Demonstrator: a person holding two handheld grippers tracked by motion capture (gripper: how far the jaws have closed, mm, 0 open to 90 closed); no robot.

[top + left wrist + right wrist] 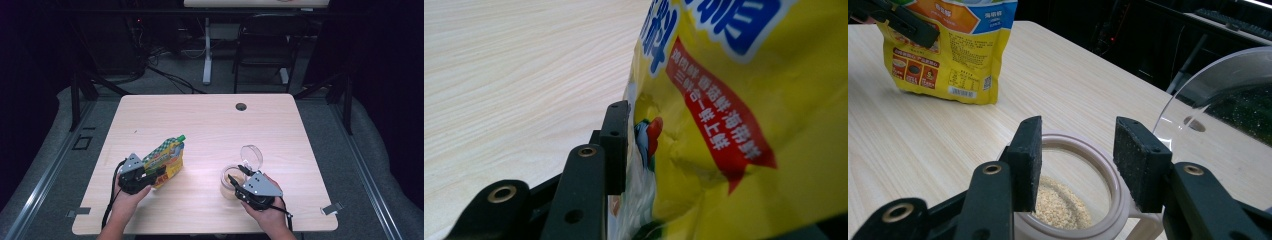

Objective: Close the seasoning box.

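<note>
Left gripper (pixel 156 176) jaws loose around pouch (pixel 167 155): let go slowly. Right gripper (pixel 239 176) jaws wide around jar (pixel 1073 200): hold steady.

a lab-like recording room is suggested: a pale wooden table (pixel 210 125) is set on grey floor matting, dark curtains are hung all around, cables (pixel 165 75) are trailed over the floor, and a black chair (pixel 262 45) is placed beside a second desk's leg (pixel 207 50).

The pouch (pixel 734 120) hides one of the left gripper's (pixel 634 150) jaws.
</note>
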